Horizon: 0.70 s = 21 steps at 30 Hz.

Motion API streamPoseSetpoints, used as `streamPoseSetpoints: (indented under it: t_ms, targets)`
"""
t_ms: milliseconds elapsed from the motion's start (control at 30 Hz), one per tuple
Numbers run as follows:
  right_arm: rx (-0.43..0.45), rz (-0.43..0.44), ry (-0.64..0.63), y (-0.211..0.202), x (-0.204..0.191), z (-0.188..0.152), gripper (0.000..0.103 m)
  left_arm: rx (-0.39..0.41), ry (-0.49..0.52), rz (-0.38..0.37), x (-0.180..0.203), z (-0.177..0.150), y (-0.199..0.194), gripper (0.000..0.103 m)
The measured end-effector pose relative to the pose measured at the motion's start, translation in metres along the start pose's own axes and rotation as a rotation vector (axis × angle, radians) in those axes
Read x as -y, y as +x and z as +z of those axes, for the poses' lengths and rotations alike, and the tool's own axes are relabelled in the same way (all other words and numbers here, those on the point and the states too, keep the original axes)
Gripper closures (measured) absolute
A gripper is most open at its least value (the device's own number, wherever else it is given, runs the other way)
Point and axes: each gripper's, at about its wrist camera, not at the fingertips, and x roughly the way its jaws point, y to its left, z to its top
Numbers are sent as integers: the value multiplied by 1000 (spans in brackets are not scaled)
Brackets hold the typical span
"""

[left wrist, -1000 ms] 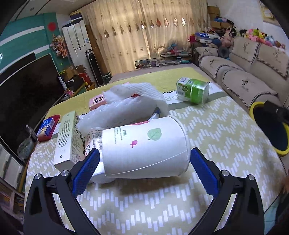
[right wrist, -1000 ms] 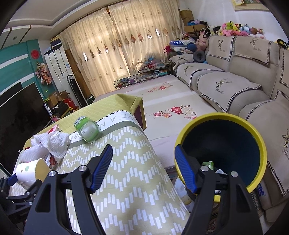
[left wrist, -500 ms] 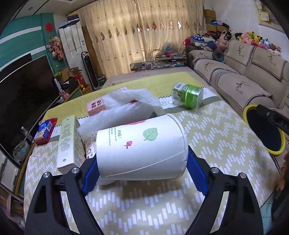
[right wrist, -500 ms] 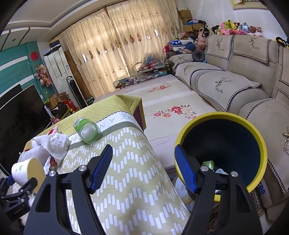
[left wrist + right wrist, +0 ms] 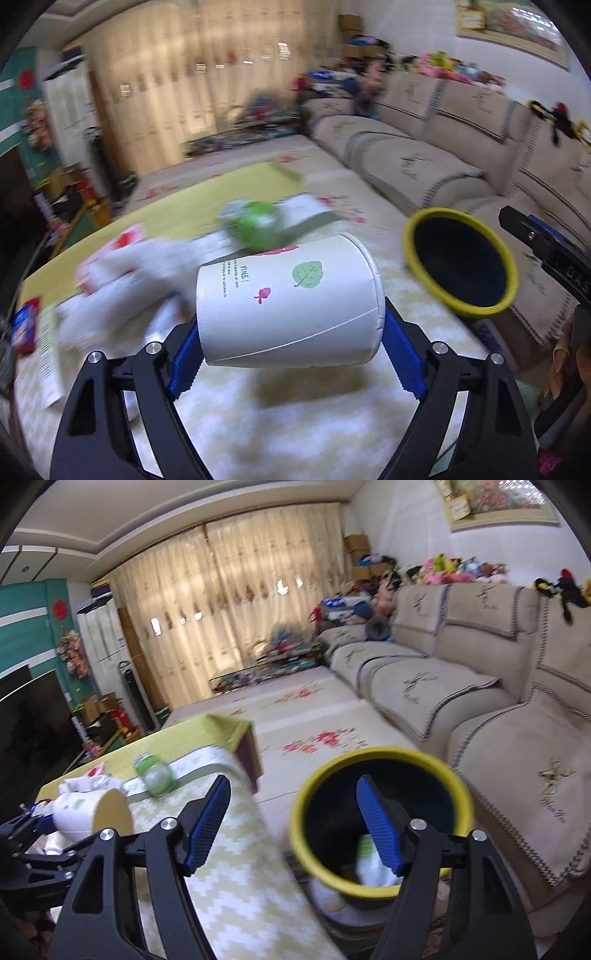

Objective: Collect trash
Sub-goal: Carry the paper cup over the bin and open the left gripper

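Note:
A white paper cup point(image 5: 288, 306) with a green leaf print lies sideways between the blue pads of my left gripper point(image 5: 291, 354), which is shut on it and holds it above the patterned tablecloth point(image 5: 295, 424). The right wrist view shows the same cup point(image 5: 88, 812) at the far left. A dark bin with a yellow rim point(image 5: 476, 310) stands off the table's right side. My right gripper point(image 5: 291, 823) is open, its right finger in front of the bin's mouth point(image 5: 369, 753) and its left finger over the table edge. Some white and green trash point(image 5: 369, 864) lies inside the bin.
A green jar point(image 5: 258, 225) lies on its side further back on the table, with crumpled white paper point(image 5: 122, 280) and boxes point(image 5: 48, 354) to the left. A beige sofa point(image 5: 498, 720) runs along the right. A hand point(image 5: 565, 350) shows at the right edge.
My left gripper closed on the cup and lifted it off the table, swinging right toward the bin. The right gripper rose a little, and the bin's mouth now sits behind its right finger.

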Motion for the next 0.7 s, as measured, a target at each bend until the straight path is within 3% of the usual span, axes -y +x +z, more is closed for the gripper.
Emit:
streamPoseSetpoints:
  t_ms: [267, 600, 700]
  targets:
    - [39, -132, 59, -27, 65, 13, 34, -60, 130, -193, 86, 50, 55, 19]
    - [78, -217, 110, -49, 115, 21, 33, -173, 175, -291, 171, 98, 135, 18]
    - [83, -229, 121, -50, 121, 24, 32, -186, 186, -298, 187, 105, 150, 11]
